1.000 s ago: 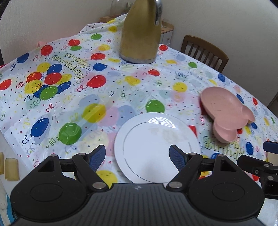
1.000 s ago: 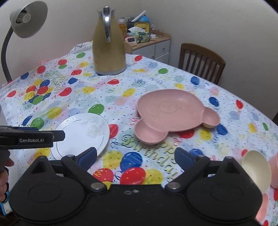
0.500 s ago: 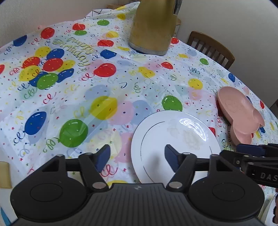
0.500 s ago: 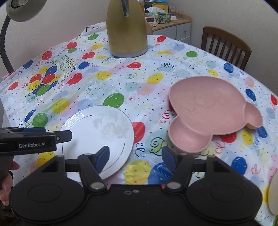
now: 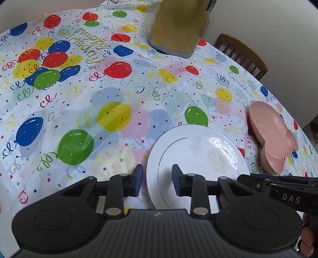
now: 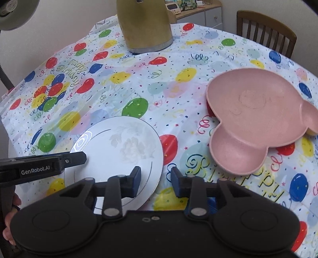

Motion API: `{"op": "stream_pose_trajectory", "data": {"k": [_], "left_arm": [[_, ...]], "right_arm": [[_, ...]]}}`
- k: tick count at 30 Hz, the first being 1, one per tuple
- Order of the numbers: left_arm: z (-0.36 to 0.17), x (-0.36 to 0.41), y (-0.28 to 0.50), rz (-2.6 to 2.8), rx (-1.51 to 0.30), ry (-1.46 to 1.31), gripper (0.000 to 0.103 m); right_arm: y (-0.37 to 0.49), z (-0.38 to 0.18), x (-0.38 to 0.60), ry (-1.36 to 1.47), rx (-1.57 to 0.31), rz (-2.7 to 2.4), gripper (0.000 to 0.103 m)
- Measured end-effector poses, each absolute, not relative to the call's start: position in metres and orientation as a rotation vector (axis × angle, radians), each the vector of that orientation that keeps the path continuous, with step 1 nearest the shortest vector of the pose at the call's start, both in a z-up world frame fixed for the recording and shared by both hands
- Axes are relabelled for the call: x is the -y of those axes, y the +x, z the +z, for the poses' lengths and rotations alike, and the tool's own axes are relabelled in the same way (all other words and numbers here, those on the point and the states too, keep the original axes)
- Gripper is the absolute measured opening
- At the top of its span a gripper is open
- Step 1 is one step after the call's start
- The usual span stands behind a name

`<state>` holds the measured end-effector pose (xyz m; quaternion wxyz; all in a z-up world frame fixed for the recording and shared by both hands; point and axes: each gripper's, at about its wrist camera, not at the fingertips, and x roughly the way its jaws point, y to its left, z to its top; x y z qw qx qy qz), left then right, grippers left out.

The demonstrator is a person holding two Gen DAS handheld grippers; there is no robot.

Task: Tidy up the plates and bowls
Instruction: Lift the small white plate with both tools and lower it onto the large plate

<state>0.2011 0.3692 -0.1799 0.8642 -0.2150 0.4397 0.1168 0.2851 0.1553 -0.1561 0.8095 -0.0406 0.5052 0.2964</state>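
Note:
A white plate [image 5: 198,158] with a thin ring and faint flower print lies flat on the balloon tablecloth; it also shows in the right wrist view [image 6: 119,150]. My left gripper [image 5: 157,179] is open, its fingers straddling the plate's left rim. My right gripper [image 6: 156,180] is open, its fingers straddling the plate's right rim. A pink bear-shaped divided plate [image 6: 258,119] lies to the right of the white plate, also in the left wrist view [image 5: 272,137].
A tall gold kettle [image 6: 145,25] stands at the back of the table. A wooden chair [image 6: 266,29] is behind the table at right. A grey lamp [image 6: 14,13] is at the far left. A cabinet [image 6: 198,13] stands behind.
Both grippers moved forward and down to the white plate. Their jaws narrowed and now sit on either side of the plate's left and right rims.

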Motion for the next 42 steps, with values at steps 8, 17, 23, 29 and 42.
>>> {"op": "stream_pose_trajectory", "data": {"k": [8, 17, 23, 29, 42], "left_arm": [[-0.181, -0.375, 0.201, 0.248, -0.928, -0.481, 0.018], [-0.173, -0.358, 0.193, 0.229, -0.926, -0.491, 0.018], [-0.158, -0.328, 0.184, 0.181, -0.919, -0.476, 0.018], [-0.143, -0.284, 0.172, 0.145, -0.918, -0.464, 0.018], [-0.123, -0.172, 0.135, 0.037, -0.931, -0.433, 0.018]], "right_arm": [[0.291, -0.158, -0.151, -0.032, -1.105, 0.639, 0.011], [0.281, -0.149, -0.135, -0.024, -1.098, 0.655, 0.009], [0.27, -0.139, -0.105, -0.003, -1.098, 0.638, 0.009], [0.253, -0.127, -0.062, 0.025, -1.104, 0.605, 0.009], [0.196, -0.1, 0.058, 0.066, -1.102, 0.54, 0.009]]}}
